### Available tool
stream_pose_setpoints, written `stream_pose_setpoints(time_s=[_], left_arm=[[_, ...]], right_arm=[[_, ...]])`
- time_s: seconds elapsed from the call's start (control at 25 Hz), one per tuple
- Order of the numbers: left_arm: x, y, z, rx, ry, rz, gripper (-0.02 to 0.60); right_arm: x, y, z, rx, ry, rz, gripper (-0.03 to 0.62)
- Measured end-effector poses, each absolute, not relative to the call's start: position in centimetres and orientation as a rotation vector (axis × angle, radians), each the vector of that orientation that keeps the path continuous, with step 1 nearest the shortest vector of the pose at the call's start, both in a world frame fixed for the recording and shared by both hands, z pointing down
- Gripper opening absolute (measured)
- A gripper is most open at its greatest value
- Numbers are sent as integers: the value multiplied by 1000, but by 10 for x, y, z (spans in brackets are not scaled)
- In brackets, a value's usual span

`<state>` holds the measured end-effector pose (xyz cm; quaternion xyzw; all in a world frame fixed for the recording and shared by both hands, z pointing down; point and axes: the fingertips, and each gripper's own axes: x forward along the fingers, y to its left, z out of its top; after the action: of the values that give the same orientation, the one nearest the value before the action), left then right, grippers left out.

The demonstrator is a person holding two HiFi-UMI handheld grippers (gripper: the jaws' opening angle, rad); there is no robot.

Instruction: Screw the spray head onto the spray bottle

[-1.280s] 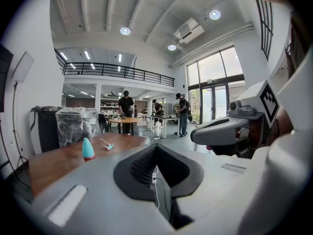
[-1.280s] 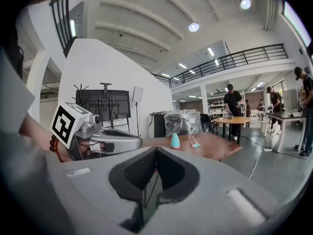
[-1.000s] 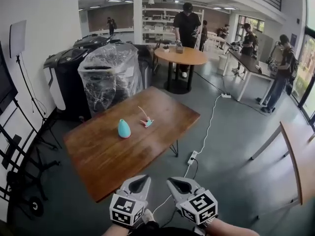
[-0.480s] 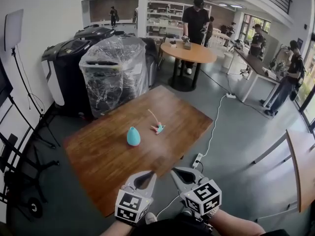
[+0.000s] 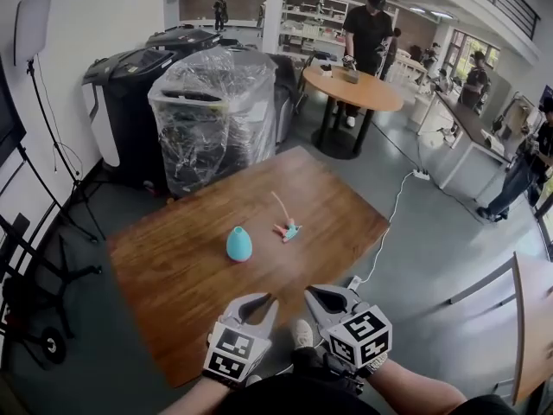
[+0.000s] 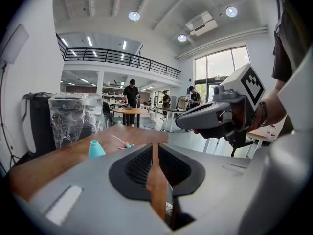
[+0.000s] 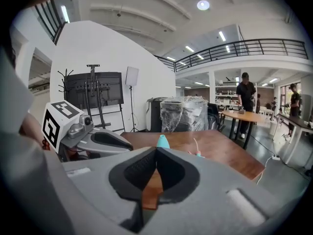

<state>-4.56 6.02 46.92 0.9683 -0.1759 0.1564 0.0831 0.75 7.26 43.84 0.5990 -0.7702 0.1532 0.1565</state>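
Note:
A teal spray bottle (image 5: 239, 244) stands upright, uncapped, in the middle of the brown wooden table (image 5: 173, 275). The spray head (image 5: 288, 229) lies on its side just right of it, its thin tube pointing away. Both grippers hover side by side over the table's near edge, well short of the two objects. My left gripper (image 5: 268, 298) has just been opening: a narrow slit shows between its pads (image 6: 153, 145), with nothing in it. The pads of my right gripper (image 5: 309, 291) meet at the tips (image 7: 156, 149), empty. The bottle (image 6: 96, 149) (image 7: 162, 141) lies ahead in both gripper views.
Beyond the table stand a plastic-wrapped bin (image 5: 212, 119) and black bins (image 5: 130, 93). A person (image 5: 367, 33) stands at a round table (image 5: 350, 89) further back. A cable and power strip (image 5: 393, 214) lie on the floor to the right. Stand legs (image 5: 34, 258) are at left.
Both grippers and my viewpoint have come forward to the table's near edge, so the table looks closer. The bottle and spray head have stayed where they were.

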Motion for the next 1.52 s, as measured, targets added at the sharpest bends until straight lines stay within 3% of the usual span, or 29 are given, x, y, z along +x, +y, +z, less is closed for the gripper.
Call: stream_pose_setpoints(time_s=[0.64,1.16,1.52], left_arm=[[75,-62,569,2672,-737,814,106],[100,-112,655,2544,-746,1247,126],[105,-128,684,2526,-695,1313,130]], right_arm=[[125,-33,503,1322,-2340,609,9],[165,-78,521,1085,-2431,656,11],[177,-86,525,1118,-2420,663,11]])
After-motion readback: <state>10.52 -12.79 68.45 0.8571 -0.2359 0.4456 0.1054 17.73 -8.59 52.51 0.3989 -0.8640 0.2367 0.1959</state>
